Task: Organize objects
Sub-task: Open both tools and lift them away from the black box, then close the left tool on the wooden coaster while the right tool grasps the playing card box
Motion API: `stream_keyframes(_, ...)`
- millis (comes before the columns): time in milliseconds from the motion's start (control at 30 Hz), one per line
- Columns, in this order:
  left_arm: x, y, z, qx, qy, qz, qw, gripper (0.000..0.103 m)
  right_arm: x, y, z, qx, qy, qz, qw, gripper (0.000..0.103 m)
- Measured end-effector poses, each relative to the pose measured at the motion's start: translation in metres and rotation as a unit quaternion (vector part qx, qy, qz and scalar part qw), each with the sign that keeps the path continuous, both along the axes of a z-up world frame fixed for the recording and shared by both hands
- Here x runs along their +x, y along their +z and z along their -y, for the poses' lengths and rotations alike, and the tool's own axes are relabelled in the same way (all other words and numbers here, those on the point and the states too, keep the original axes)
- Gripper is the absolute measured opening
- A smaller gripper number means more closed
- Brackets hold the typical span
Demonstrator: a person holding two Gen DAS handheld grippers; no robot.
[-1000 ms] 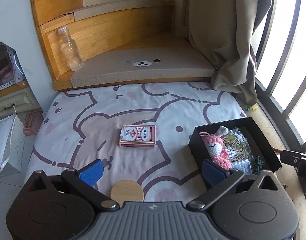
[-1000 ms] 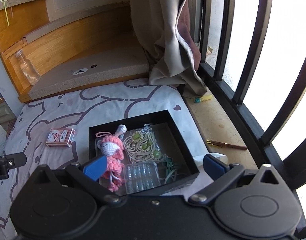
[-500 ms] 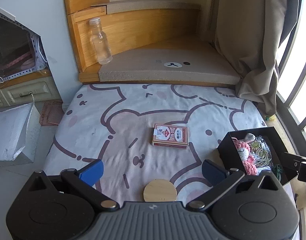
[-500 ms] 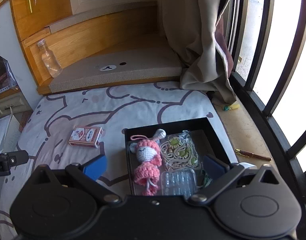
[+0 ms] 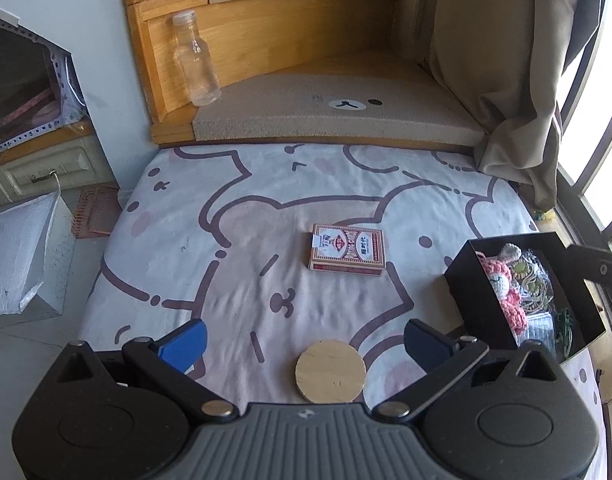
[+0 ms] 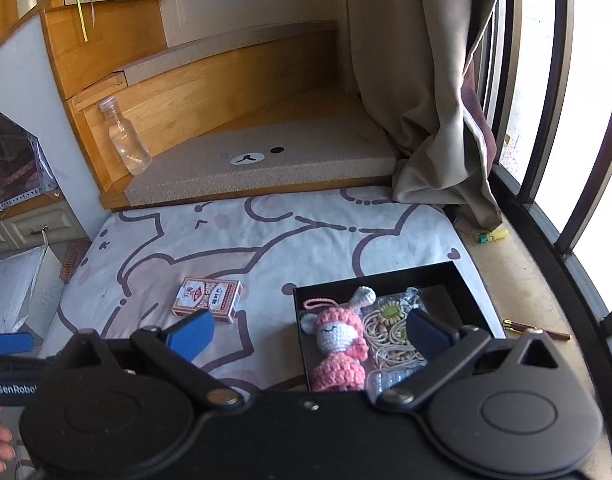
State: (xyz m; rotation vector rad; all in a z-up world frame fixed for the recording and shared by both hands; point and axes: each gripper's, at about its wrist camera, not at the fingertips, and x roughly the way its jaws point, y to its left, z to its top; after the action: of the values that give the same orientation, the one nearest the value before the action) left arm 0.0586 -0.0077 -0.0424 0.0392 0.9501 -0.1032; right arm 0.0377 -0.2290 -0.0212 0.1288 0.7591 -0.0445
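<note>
Nearest the left gripper [image 5: 304, 342], its blue fingers [image 5: 185, 343] stand wide apart with nothing between them but the wooden disc [image 5: 330, 372], which lies flat on the bear-print bedsheet [image 5: 234, 264] just below the gap. Beyond the disc, near the middle of the sheet, a red card box [image 5: 347, 251] lies flat and well apart from everything else. To its right sits the black box [image 5: 474, 284], near the sheet's window-side edge.

The right gripper [image 6: 309, 330] hovers over the near end of that black box [image 6: 386, 278], fingers [image 6: 191, 334] likewise spread and gripping nothing. Inside the box lie a pink crochet doll [image 6: 338, 344] on the left, a coil of beaded cord [image 6: 390, 332] beside it, and a clear plastic blister pack [image 6: 386, 380] at the near end (partly hidden behind the gripper body).

Farther off, a brown pen [image 6: 536, 330] rests on the sill by the window bars. Behind the bed, a beige cushion [image 5: 334, 120] with a bear face covers a wooden step, an upright clear bottle [image 5: 194, 65] stands at its left end, and a tan curtain [image 6: 430, 92] hangs at the right.
</note>
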Motion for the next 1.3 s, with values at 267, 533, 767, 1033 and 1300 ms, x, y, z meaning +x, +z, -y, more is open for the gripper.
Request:
stream_keyframes(267, 0.012, -0.032, 0.007, 0.000, -0.025, -0.053, 0.9983, 0.103, 0.021, -0.010, -0.008, 0.003, -0.007, -0.010, 1.000, 0.103)
stream_keyframes(533, 0.027, -0.062, 0.013, 0.002, -0.046, -0.099, 0.9940, 0.103, 0.042, -0.023, -0.010, 0.007, -0.024, -0.012, 1.000, 0.103)
stream_keyframes(767, 0.043, -0.088, 0.020, 0.010, -0.063, -0.135, 0.9887, 0.097, 0.061, -0.035, -0.016, -0.005, -0.015, -0.018, 1.000, 0.103)
stream_keyframes(1033, 0.056, -0.111, 0.031, 0.037, -0.082, -0.163, 0.9826, 0.093, 0.086, -0.052, -0.025, -0.009, -0.009, -0.035, 0.999, 0.103)
stream_keyframes(1300, 0.063, -0.125, 0.029, 0.026, -0.099, -0.189, 0.9765, 0.068, 0.111, -0.063, -0.042, 0.035, 0.005, -0.029, 0.999, 0.103)
